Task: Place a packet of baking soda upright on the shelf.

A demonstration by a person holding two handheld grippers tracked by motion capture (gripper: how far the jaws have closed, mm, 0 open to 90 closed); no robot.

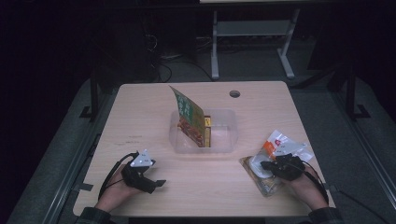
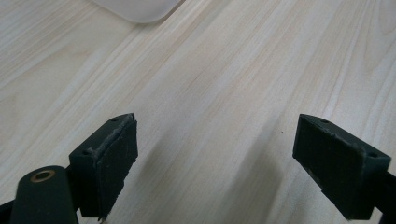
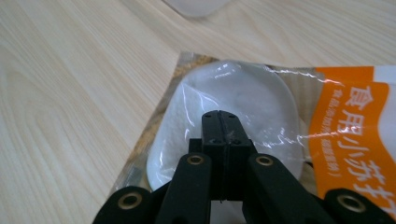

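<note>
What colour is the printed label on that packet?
Orange with white lettering, clearest in the right gripper view.

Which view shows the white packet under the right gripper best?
The right gripper view: the white packet lies close up under the shut right gripper, its film and orange label plain. The high view shows it small and dim beside the clear tray. The left gripper view looks at table.

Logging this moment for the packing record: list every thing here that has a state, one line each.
left gripper: fingers wide open, nothing between them, over bare table.
right gripper: fingers shut, above the white pouch.
white pouch: lying flat on the table.
green packet: standing tilted in the bin.
clear bin: upright, uncovered.
</note>
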